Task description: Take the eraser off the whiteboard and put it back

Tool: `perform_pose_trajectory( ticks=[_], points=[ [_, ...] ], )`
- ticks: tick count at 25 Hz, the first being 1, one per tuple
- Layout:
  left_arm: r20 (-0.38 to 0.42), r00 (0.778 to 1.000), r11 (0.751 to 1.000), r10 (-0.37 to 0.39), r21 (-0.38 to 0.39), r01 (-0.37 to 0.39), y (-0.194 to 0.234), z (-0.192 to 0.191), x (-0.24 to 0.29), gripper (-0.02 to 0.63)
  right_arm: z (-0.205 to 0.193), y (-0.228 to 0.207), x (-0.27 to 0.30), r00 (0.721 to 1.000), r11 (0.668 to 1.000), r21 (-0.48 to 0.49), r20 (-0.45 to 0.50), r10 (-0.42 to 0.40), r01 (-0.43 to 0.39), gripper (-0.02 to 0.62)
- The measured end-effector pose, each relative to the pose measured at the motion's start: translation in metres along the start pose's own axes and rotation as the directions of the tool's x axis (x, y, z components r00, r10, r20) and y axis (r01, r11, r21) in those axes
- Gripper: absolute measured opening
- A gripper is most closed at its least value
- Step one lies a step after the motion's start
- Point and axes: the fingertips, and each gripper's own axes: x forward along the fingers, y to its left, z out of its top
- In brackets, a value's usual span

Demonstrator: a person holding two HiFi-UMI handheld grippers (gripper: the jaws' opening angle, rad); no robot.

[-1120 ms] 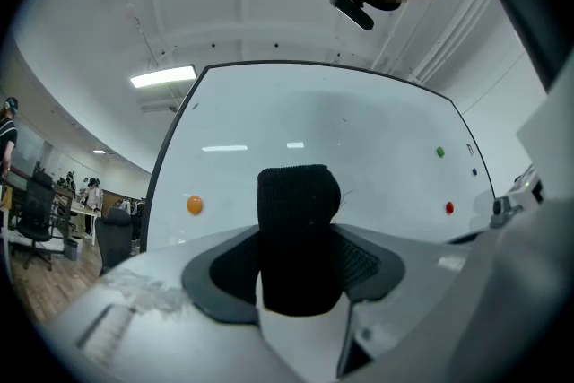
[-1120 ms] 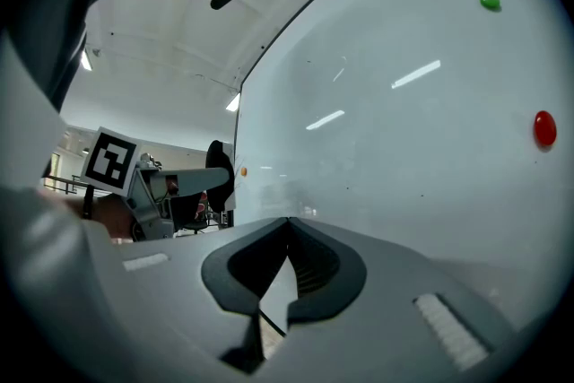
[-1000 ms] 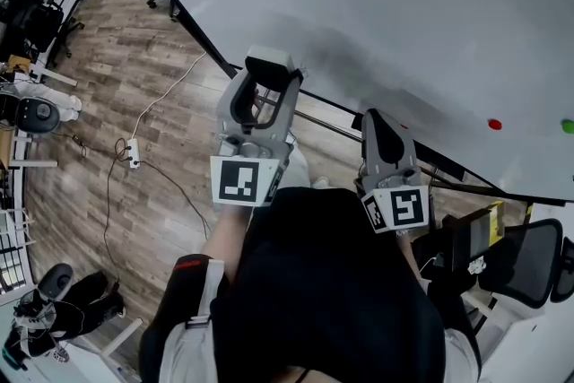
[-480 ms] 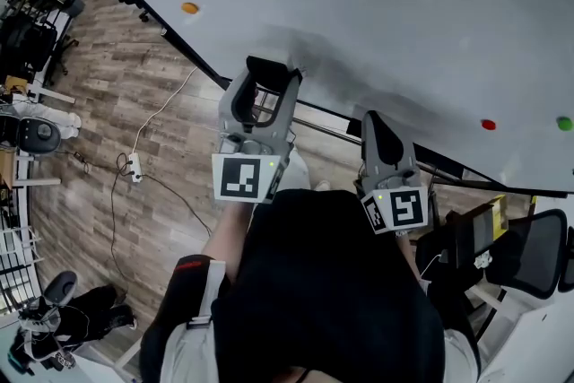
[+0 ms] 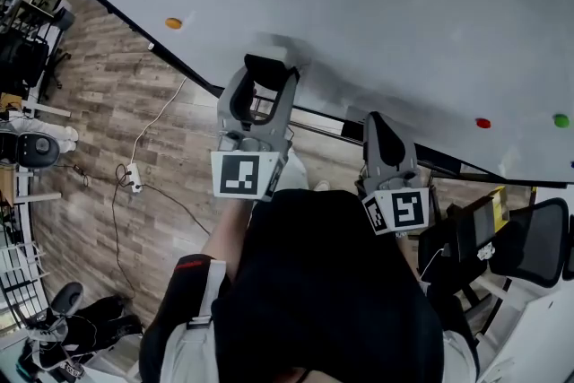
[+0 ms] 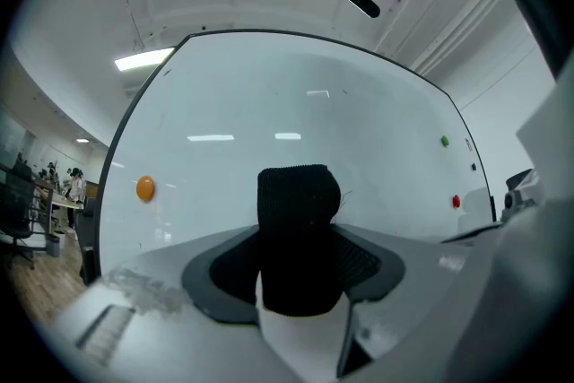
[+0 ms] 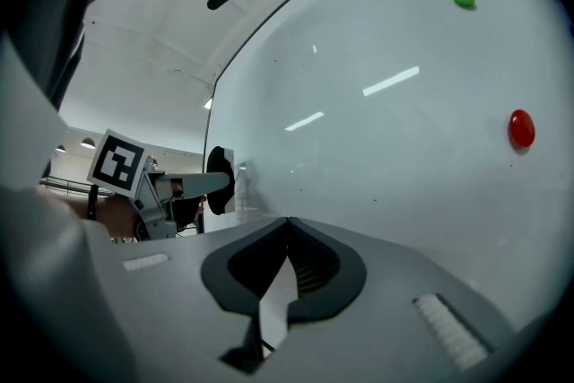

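In the head view my left gripper (image 5: 270,73) is shut on the eraser (image 5: 272,57), a white block with a black felt side, held up at the lower part of the whiteboard (image 5: 404,22). The left gripper view shows the black felt (image 6: 299,229) filling the gap between the jaws, with the board right behind it. Whether the eraser touches the board I cannot tell. My right gripper (image 5: 378,125) hangs to the right, just below the board's edge, shut and empty (image 7: 287,224). In the right gripper view the eraser (image 7: 220,179) shows at the far left.
Magnets sit on the board: orange (image 5: 173,23) to the left, red (image 5: 482,123) and green (image 5: 561,120) to the right. A cable with a power strip (image 5: 134,178) lies on the wood floor. An office chair (image 5: 529,251) stands at the right, with desks at far left.
The head view has swung, so the board and its magnets sit lower and further left in the picture. Both grippers have shifted a little along the board. The eraser stays in the left gripper.
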Motion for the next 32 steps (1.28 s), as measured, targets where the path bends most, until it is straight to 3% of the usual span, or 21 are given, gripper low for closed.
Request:
perform_pose_trajectory(
  ticks=[22,32],
  points=[
    [-0.034,0.999,0.999,-0.033,0.005,0.033,-0.003,-0.010,0.018,0.232,-0.004,-0.007,0.003,0.999,0.999,0.014,-0.011,-0.033,0.033,0.002],
    [-0.033,0.999,1.000,-0.012,0.005,0.012,-0.003,-0.012,0.021,0.232,-0.006,-0.008,0.004,0.999,0.999,0.015,-0.015,-0.032,0.032,0.002]
  ],
)
